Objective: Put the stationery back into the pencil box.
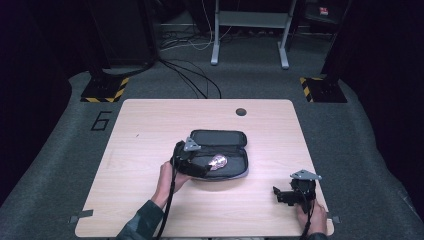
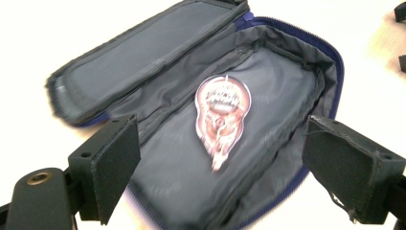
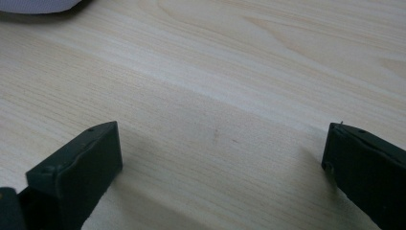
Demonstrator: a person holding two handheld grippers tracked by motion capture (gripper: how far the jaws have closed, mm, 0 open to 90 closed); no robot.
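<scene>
A dark zip pouch [image 1: 220, 150] lies open in the middle of the wooden table [image 1: 150, 120], its lid folded back. Inside it rests a shiny brown and pink packet [image 1: 218, 162], teardrop-shaped in the left gripper view [image 2: 220, 117]. My left gripper [image 1: 202, 169] hovers over the pouch's near left edge, open, its pads [image 2: 115, 165] spread either side of the pouch [image 2: 268, 96] with nothing between them. My right gripper [image 1: 280, 194] rests near the table's front right corner, open over bare wood [image 3: 215, 96], holding nothing.
A round cable hole [image 1: 241, 111] sits near the table's far edge. Beyond the table are floor cables [image 1: 195, 75], a grey stand's legs [image 1: 250, 35] and two yellow-striped bases [image 1: 106, 88]. A pale grey edge [image 3: 38, 5] shows in the right gripper view's top left corner.
</scene>
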